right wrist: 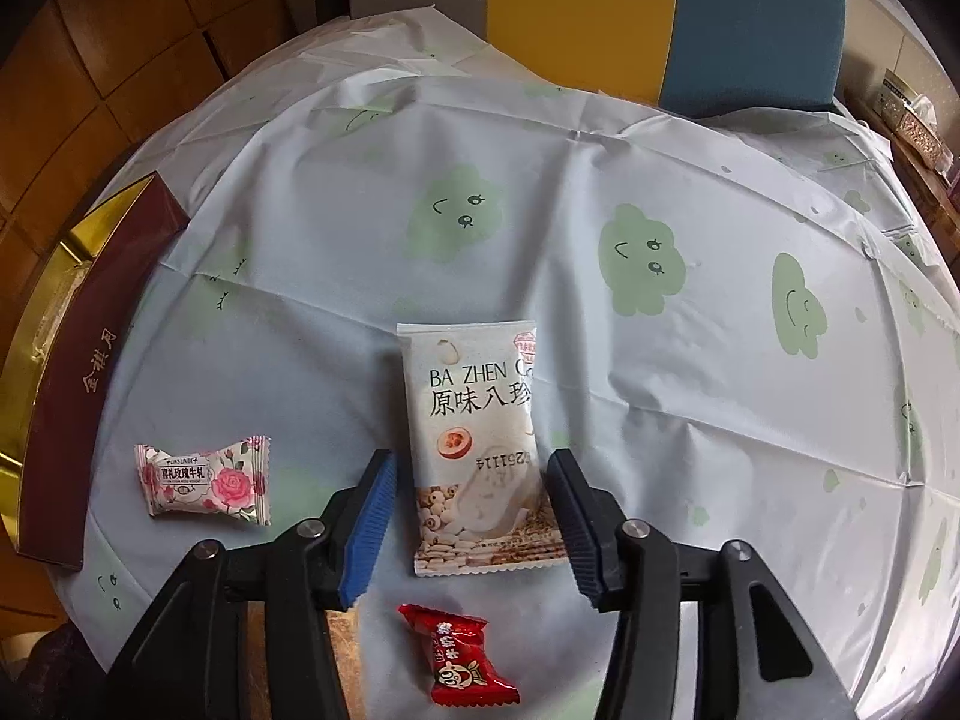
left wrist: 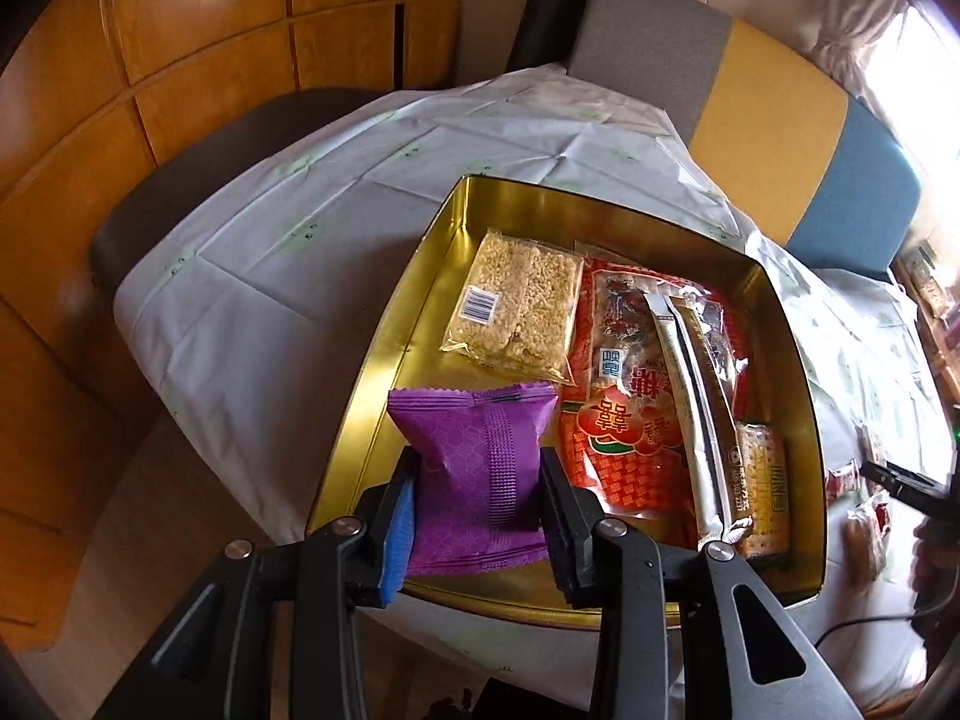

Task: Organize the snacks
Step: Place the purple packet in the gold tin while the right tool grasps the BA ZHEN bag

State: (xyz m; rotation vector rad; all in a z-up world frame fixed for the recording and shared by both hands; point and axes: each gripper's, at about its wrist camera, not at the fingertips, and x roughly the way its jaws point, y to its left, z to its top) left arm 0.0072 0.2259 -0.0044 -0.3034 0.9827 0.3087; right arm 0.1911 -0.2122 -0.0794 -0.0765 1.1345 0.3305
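Observation:
My left gripper (left wrist: 477, 498) is shut on a purple snack packet (left wrist: 480, 468) and holds it over the near left corner of a gold tin (left wrist: 384, 336). In the tin lie a clear pack of puffed rice bars (left wrist: 516, 306), a red candy bag (left wrist: 636, 396), a silver stick pack (left wrist: 699, 414) and a cracker pack (left wrist: 762, 486). My right gripper (right wrist: 471, 516) is open, its fingers on either side of a white Ba Zhen cake packet (right wrist: 480, 450) that lies flat on the tablecloth.
A pink rose candy (right wrist: 207, 483) lies left of the right gripper, a red candy (right wrist: 459, 654) just below it. The tin's maroon wall (right wrist: 90, 372) stands at the left. Chairs (left wrist: 774, 114) stand behind the table. More snacks (left wrist: 864, 516) lie right of the tin.

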